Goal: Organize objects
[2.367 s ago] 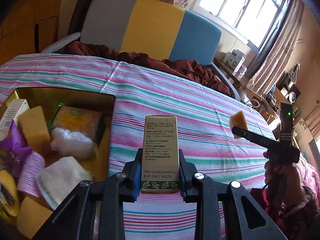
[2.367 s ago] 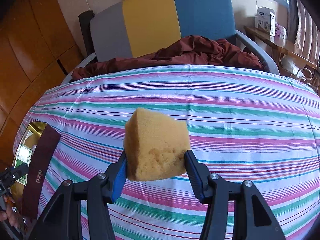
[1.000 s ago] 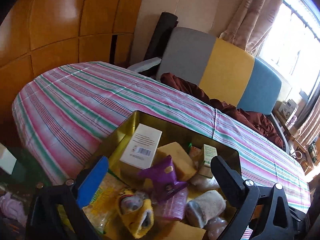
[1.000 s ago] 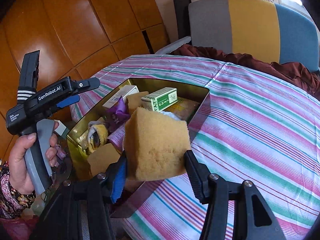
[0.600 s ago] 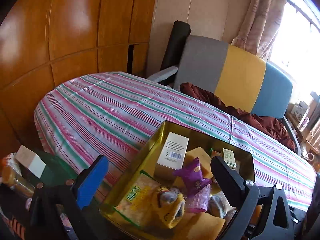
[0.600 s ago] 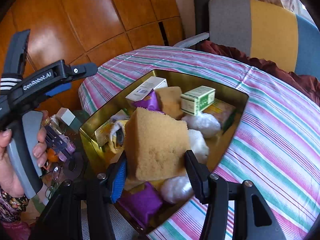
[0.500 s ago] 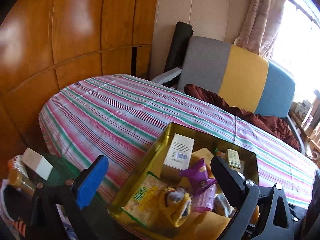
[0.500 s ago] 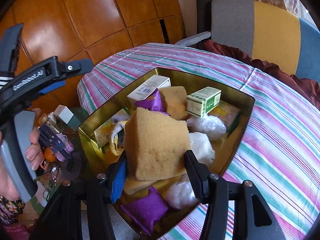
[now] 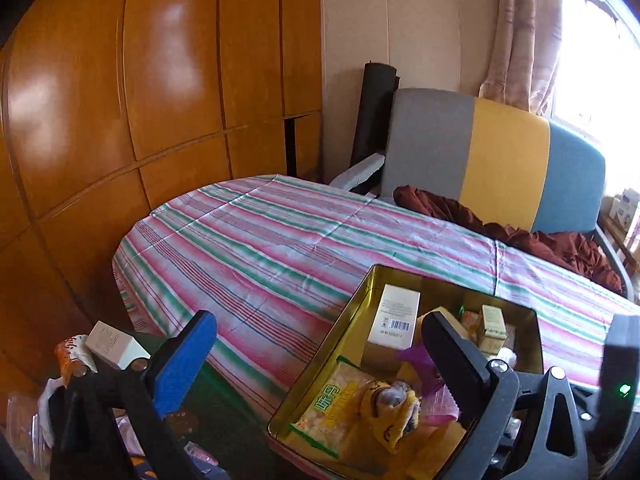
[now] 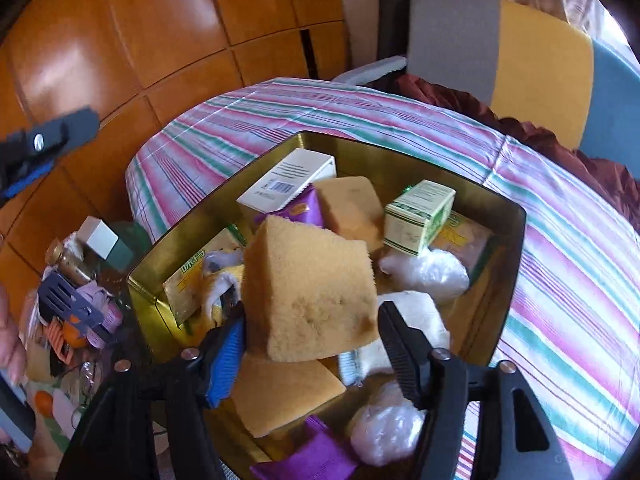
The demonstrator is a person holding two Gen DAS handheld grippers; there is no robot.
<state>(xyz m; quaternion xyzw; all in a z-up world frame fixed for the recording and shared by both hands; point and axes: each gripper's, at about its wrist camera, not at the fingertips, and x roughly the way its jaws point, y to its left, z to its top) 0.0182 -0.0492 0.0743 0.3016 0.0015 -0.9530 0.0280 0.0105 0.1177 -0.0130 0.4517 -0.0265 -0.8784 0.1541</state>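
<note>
My right gripper [image 10: 312,310] hangs over the open gold tin [image 10: 516,240] with its jaws opening. The yellow sponge [image 10: 308,292] sits tilted between the fingers, and the pads no longer press on it. Below it the tin holds a white barcode box [image 10: 286,184], a green-and-white box [image 10: 418,216], a purple packet [image 10: 300,210], other sponges and white plastic bags. My left gripper [image 9: 316,344] stands open and empty at the near left corner of the tin [image 9: 360,308]. Its finger also shows at the left edge of the right wrist view, left gripper [image 10: 48,136].
The tin rests on a striped tablecloth [image 9: 280,240] near the table's edge. A grey, yellow and blue sofa [image 9: 508,164] with a maroon cloth [image 9: 540,240] stands behind. Wooden wall panels [image 9: 120,100] are on the left. Bottles and boxes [image 10: 76,288] crowd the low spot beside the table.
The right jaws have spread and the sponge has tipped loose between them, over the tin. The left gripper has drawn back and up, so the tin sits lower right in its view.
</note>
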